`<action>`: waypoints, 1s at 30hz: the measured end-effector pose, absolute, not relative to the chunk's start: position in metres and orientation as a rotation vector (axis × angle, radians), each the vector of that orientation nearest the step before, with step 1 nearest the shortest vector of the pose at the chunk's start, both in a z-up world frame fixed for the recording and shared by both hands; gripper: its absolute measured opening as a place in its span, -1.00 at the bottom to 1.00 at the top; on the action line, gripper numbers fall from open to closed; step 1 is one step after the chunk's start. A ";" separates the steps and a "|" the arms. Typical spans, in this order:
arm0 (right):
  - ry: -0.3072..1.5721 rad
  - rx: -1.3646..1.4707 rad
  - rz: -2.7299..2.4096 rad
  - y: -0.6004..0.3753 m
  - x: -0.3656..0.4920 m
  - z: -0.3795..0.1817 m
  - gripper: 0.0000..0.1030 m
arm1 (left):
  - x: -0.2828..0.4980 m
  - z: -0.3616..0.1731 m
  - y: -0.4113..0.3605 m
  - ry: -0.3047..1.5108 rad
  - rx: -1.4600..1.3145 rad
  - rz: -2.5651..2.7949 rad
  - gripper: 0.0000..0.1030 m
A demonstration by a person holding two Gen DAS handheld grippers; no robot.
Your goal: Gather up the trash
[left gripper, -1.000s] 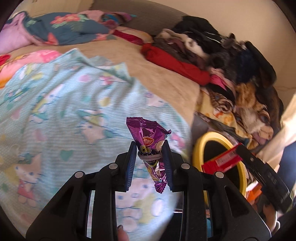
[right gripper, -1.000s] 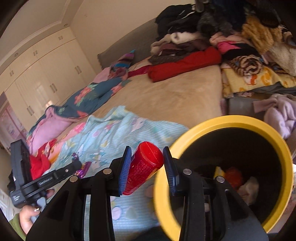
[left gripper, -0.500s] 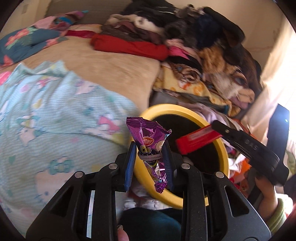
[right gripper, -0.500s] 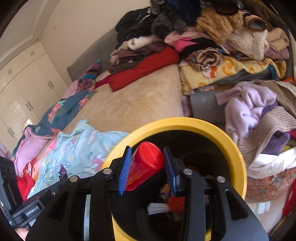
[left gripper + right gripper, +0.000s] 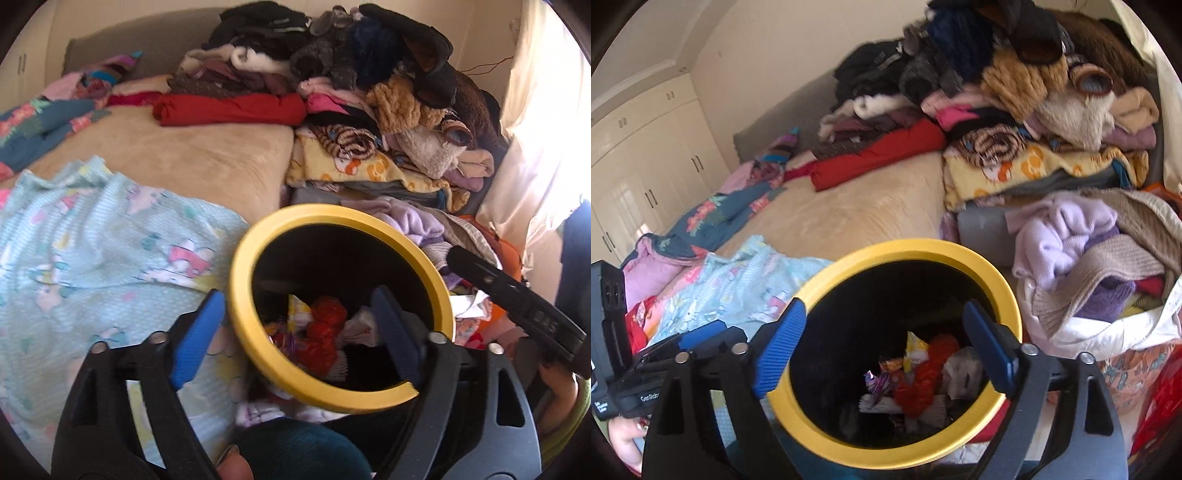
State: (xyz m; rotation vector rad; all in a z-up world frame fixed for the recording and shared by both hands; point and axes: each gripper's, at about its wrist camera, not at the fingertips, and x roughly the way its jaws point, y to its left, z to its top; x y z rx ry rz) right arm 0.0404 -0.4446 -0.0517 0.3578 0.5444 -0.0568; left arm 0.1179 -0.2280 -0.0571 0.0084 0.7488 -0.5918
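A black bin with a yellow rim (image 5: pixel 240 317) stands beside the bed, right below both grippers. My left gripper (image 5: pixel 295 306) hangs over its left edge with the jaws opening wide and nothing between them. My right gripper (image 5: pixel 882 321) is above the bin's mouth (image 5: pixel 997 288), its jaws also opening and empty. Inside the bin lie a purple wrapper (image 5: pixel 879 380), a yellow wrapper (image 5: pixel 916 350), red-orange trash (image 5: pixel 325 325) and crumpled paper. The left gripper's body (image 5: pixel 683 343) shows at the right wrist view's left edge, with a hand under it.
A bed with a light-blue cartoon blanket (image 5: pixel 92 251) and a beige cover (image 5: pixel 192 155) lies left of the bin. A tall heap of clothes (image 5: pixel 388 92) rises behind it. A white bag of knitwear (image 5: pixel 1108 280) sits close on the right.
Both grippers swung right over the bin and opened. The purple wrapper left the left jaws and the red tube left the right jaws; the wrapper now lies inside the bin.
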 end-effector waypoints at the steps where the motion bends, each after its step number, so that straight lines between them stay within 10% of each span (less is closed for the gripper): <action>1: 0.524 0.356 -0.049 -0.441 0.038 -0.049 0.75 | 0.115 -0.053 -0.224 0.729 0.019 -0.574 0.58; 30: 0.196 0.104 0.002 -0.344 -0.018 -0.026 0.88 | 0.038 -0.019 -0.124 0.443 -0.021 -0.278 0.79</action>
